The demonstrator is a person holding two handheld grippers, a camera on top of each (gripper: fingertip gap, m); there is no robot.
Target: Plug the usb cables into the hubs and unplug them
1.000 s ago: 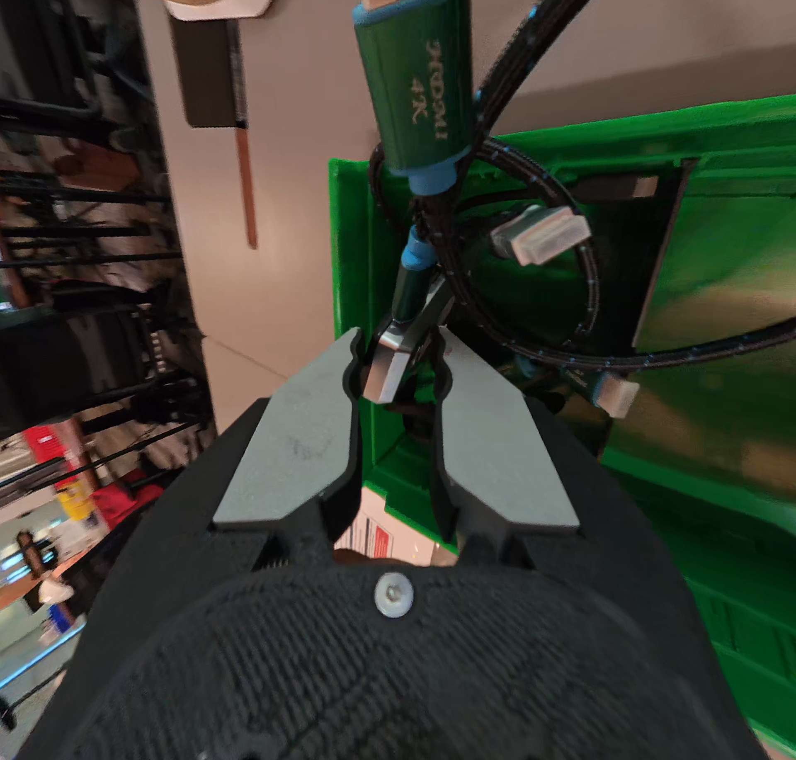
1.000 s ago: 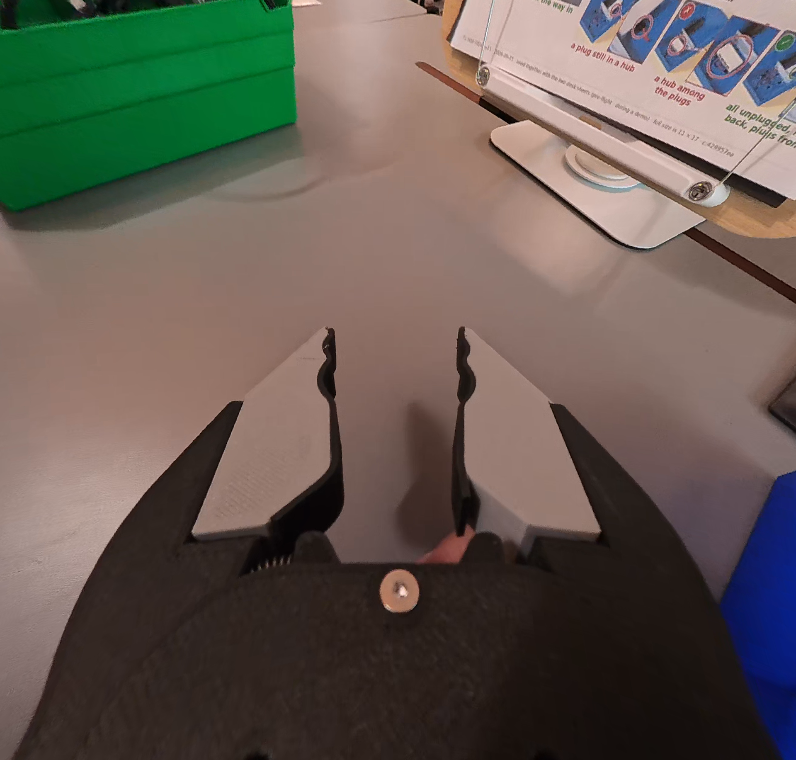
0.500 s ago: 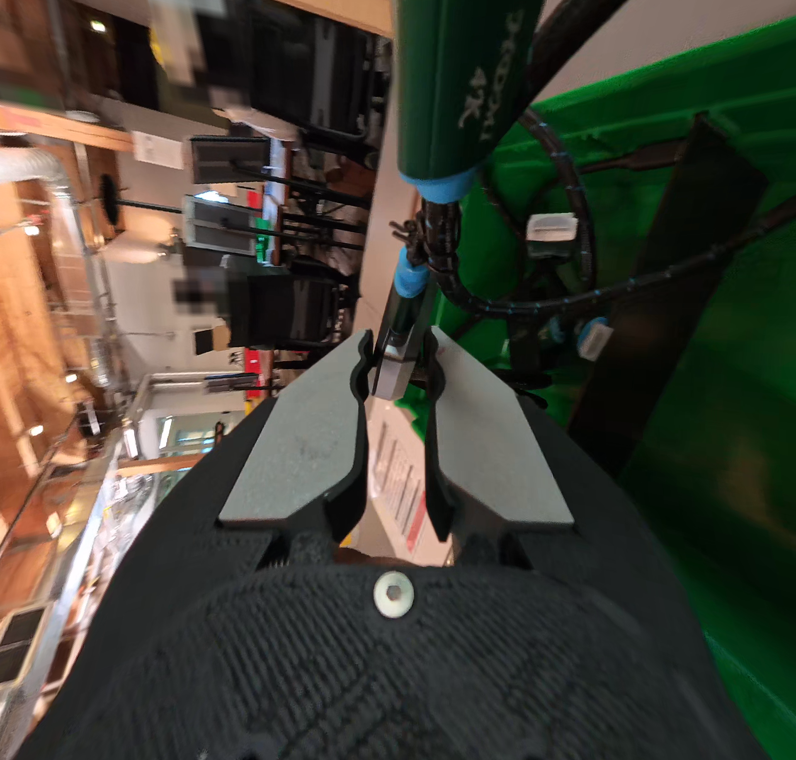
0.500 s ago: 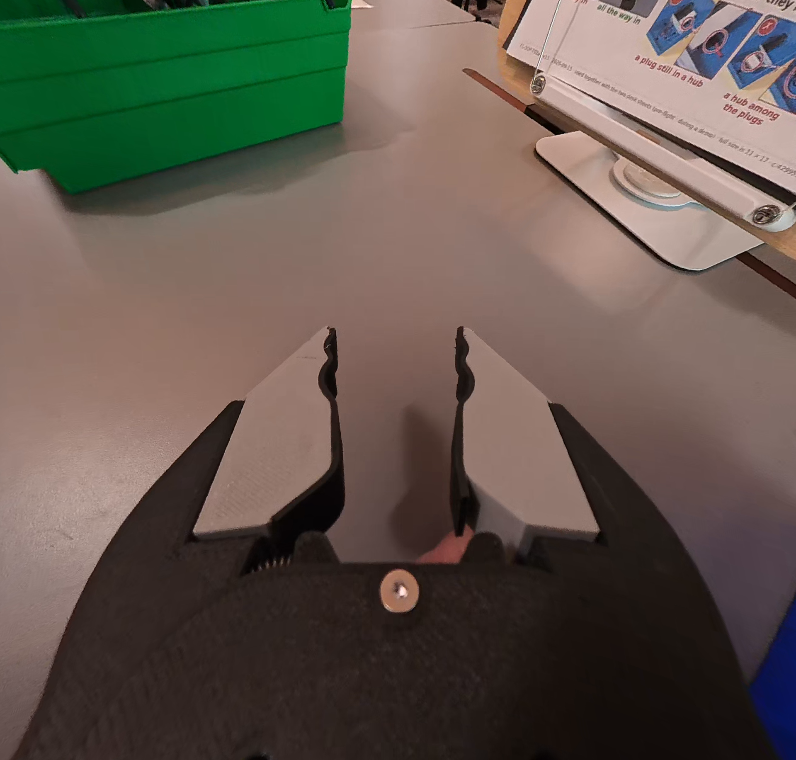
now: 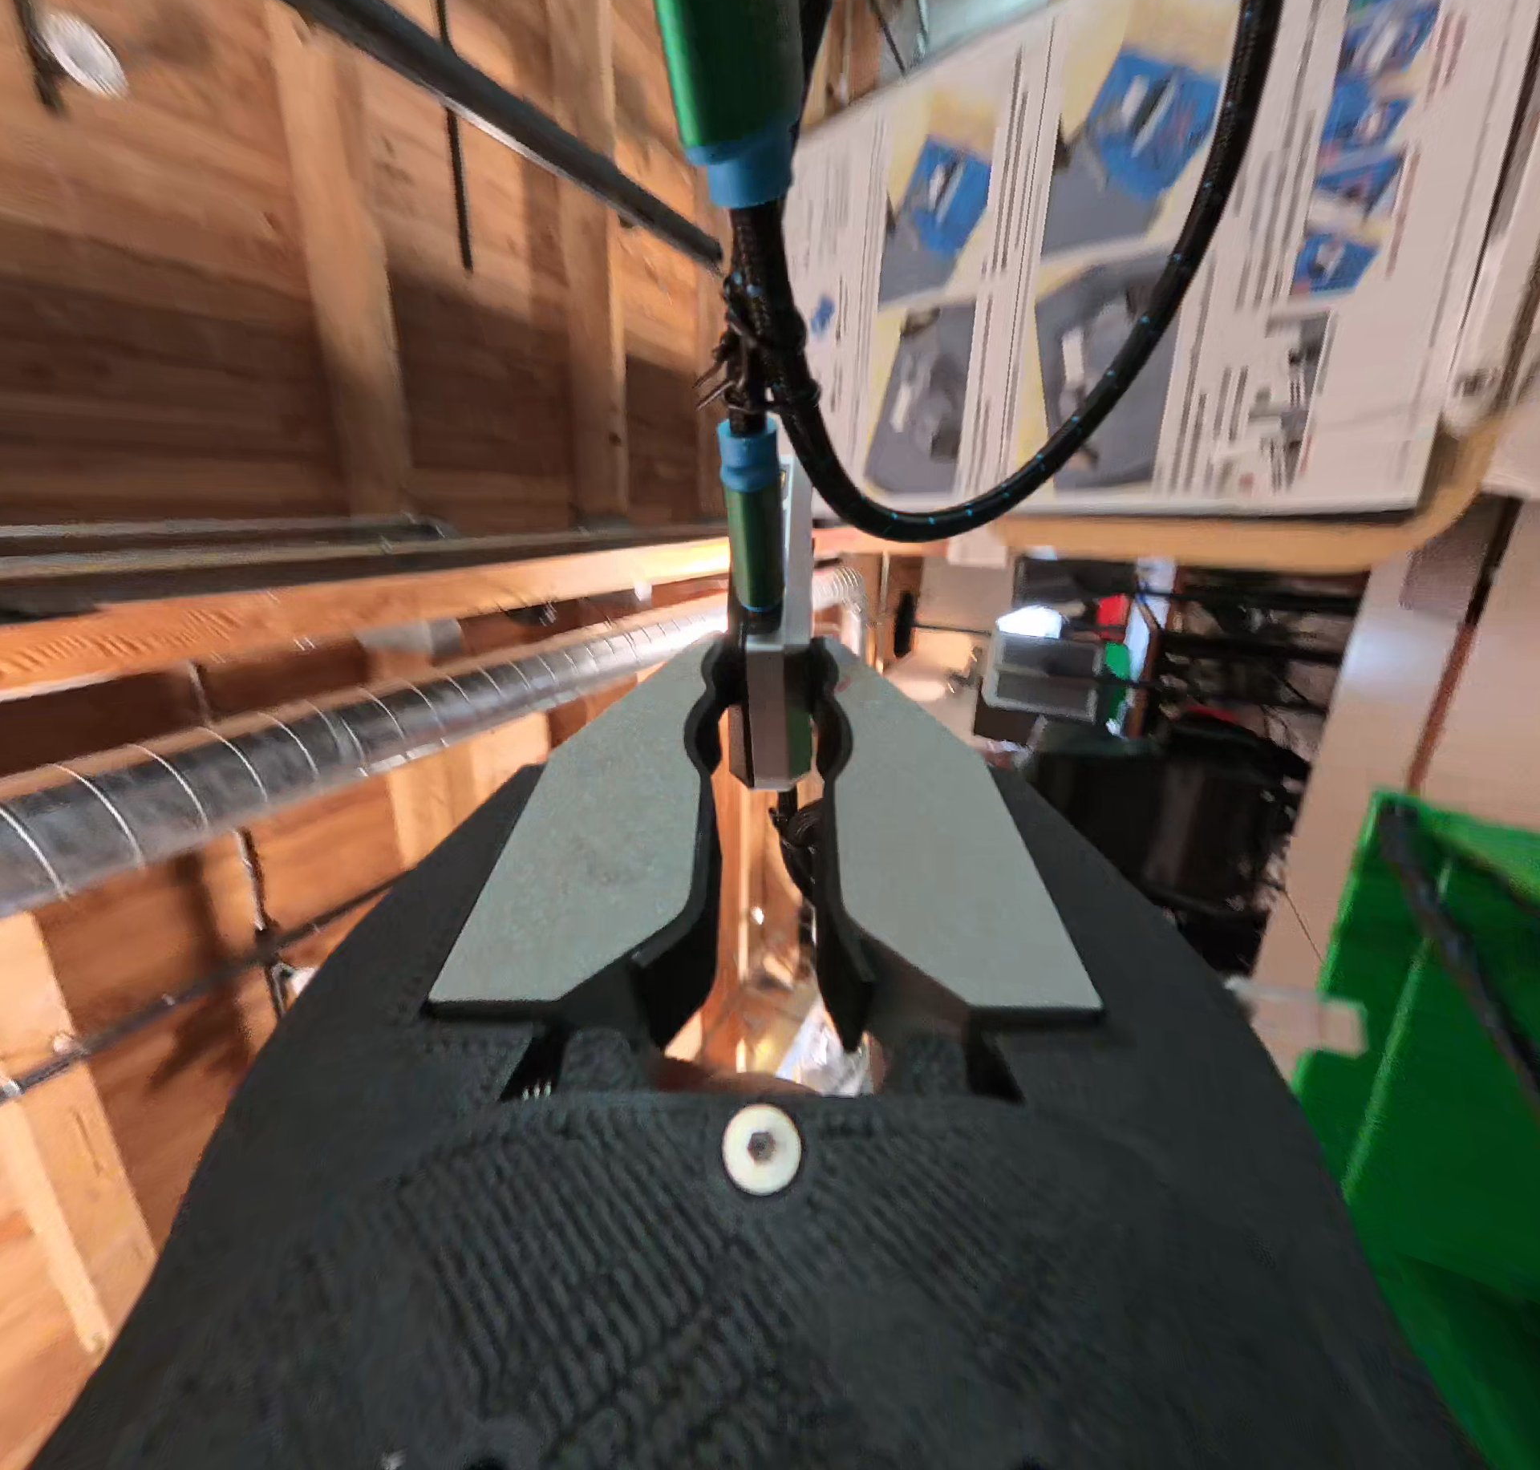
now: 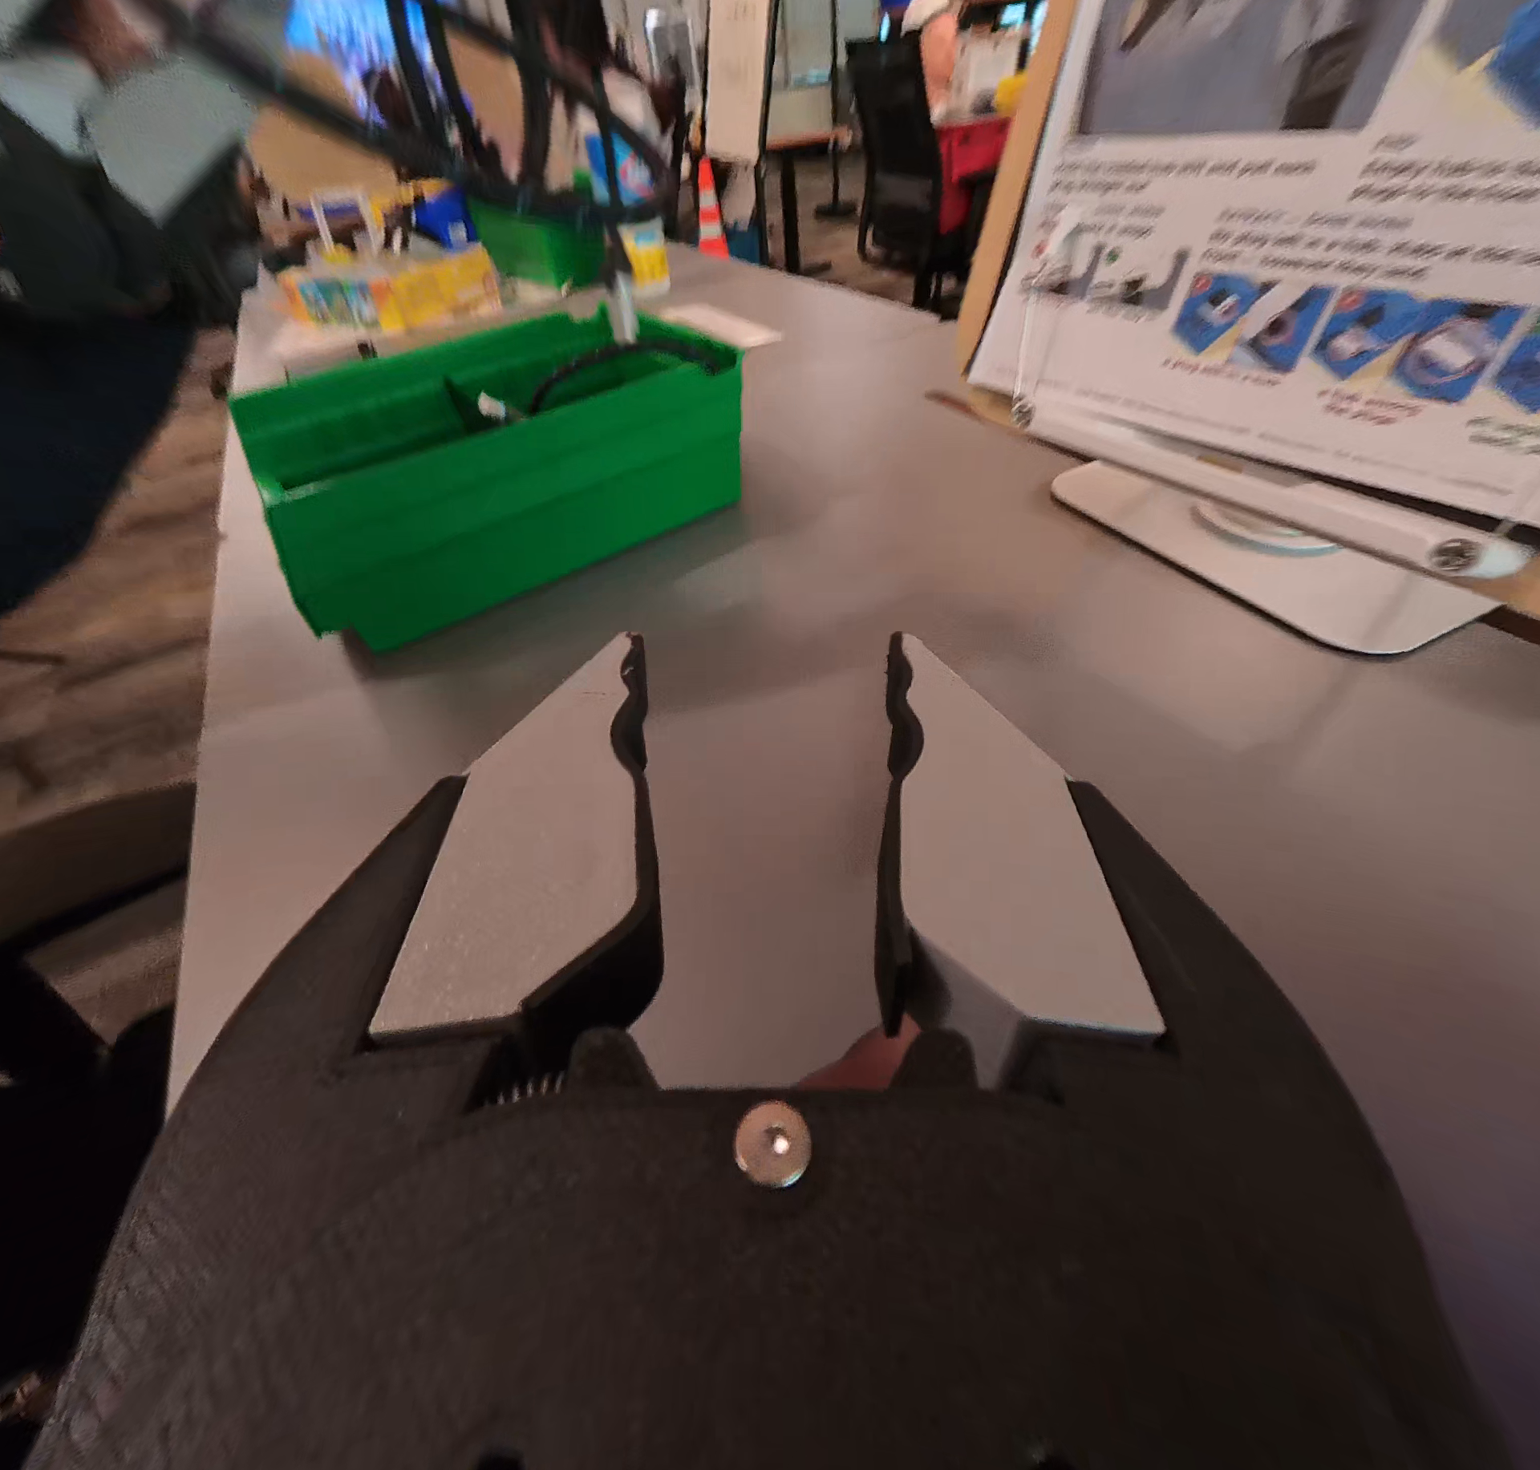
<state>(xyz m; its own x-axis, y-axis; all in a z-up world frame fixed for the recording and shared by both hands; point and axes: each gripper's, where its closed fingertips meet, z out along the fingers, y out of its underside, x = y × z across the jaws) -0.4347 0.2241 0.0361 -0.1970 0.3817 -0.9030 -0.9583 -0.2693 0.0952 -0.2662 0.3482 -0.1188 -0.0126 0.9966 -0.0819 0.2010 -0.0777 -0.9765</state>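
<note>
The silver plug [image 5: 771,726] of a black braided cable [image 5: 1108,397] sits pinched between the fingertips of the left tool [image 5: 768,709], raised off the surface with wooden beams and a metal duct [image 5: 333,751] behind it. Its green sleeve with a blue collar [image 5: 750,513] rises straight from the plug, and a thicker green connector body [image 5: 725,38] hangs at the top of the left wrist view — the cable loops to the right in front of an instruction sheet [image 5: 1208,263]. A green bin [image 5: 1433,1097] shows at the lower right edge.

The right tool [image 6: 767,680] hovers above the grey surface [image 6: 833,555] with its fingers spread wide and nothing between them. Ahead and to its left stands the green bin [image 6: 517,505] with cable coiled inside; the sheet on its white stand [image 6: 1233,588] is to the right.
</note>
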